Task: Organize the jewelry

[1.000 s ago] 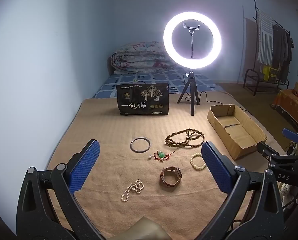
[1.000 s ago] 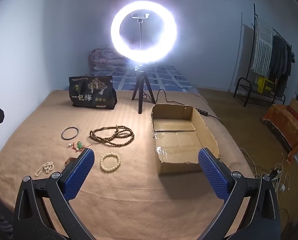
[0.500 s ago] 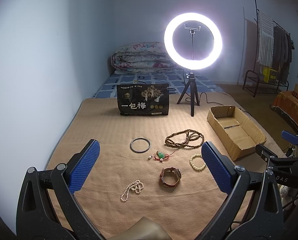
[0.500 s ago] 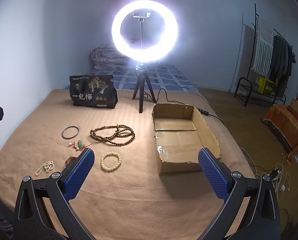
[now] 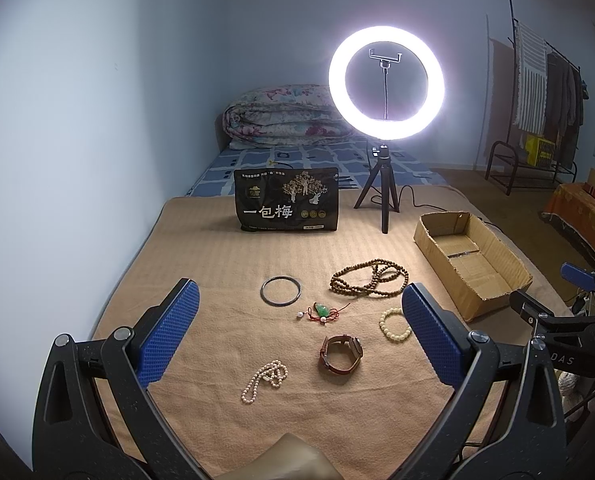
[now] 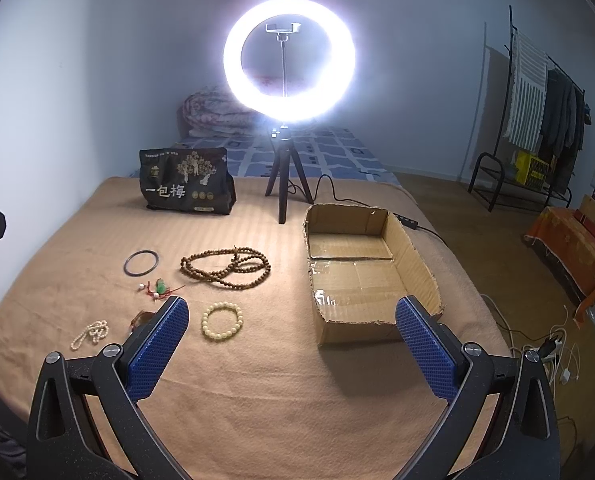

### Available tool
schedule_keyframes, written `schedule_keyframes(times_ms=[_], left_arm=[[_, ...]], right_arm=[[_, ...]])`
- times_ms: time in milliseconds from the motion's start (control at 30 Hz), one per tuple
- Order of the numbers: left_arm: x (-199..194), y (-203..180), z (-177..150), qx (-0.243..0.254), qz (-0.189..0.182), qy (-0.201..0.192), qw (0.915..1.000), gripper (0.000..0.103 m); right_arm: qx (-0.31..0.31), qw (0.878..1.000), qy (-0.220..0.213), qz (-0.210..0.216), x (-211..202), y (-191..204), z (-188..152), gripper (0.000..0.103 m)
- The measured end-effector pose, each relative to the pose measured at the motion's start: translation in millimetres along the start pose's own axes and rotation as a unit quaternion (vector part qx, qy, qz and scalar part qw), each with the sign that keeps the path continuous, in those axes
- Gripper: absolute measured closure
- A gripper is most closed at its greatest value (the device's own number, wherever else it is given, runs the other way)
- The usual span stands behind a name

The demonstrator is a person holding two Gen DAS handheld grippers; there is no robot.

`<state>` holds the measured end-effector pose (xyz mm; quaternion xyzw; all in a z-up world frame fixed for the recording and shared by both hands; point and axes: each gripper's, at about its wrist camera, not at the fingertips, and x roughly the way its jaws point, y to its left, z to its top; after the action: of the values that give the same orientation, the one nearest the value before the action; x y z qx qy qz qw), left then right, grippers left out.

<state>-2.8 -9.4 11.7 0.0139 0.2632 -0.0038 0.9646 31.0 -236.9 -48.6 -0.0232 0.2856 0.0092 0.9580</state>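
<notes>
Jewelry lies spread on a tan blanket (image 5: 217, 264): a dark bangle (image 5: 281, 290), a long brown bead necklace (image 5: 371, 280), a green pendant on red cord (image 5: 321, 311), a cream bead bracelet (image 5: 393, 324), a brown watch (image 5: 340, 354) and a small pearl string (image 5: 263, 376). An open, empty cardboard box (image 6: 361, 272) sits to their right. My left gripper (image 5: 297, 320) is open and empty, held above the jewelry. My right gripper (image 6: 291, 330) is open and empty, between the cream bracelet (image 6: 222, 321) and the box.
A lit ring light on a tripod (image 6: 287, 60) and a black snack bag (image 6: 185, 186) stand at the back of the blanket. A folded quilt (image 5: 281, 116) lies behind. A clothes rack (image 6: 537, 120) and cables (image 6: 553, 352) are off to the right.
Both grippers have barely moved, with only a slight drift of view. The jewelry and box lie as before.
</notes>
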Motion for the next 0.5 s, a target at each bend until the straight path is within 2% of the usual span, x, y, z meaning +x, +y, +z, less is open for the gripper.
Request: schedule_keyframes(times_ms=[167, 233, 500], left_arm=[[-1, -8, 4, 0.000, 0.001, 0.001, 1.0000, 0.000], [3, 9, -5, -0.004, -0.001, 0.001, 1.0000, 0.000], [3, 10, -5, -0.004, -0.001, 0.000, 1.0000, 0.000]], right_arm=[[0.001, 1.000, 0.001, 0.001, 0, 0, -1, 0.000], [0.002, 1.000, 0.002, 0.002, 0, 0, -3, 0.000], [0.003, 1.000, 0.004, 0.004, 1, 0, -3, 0.000]])
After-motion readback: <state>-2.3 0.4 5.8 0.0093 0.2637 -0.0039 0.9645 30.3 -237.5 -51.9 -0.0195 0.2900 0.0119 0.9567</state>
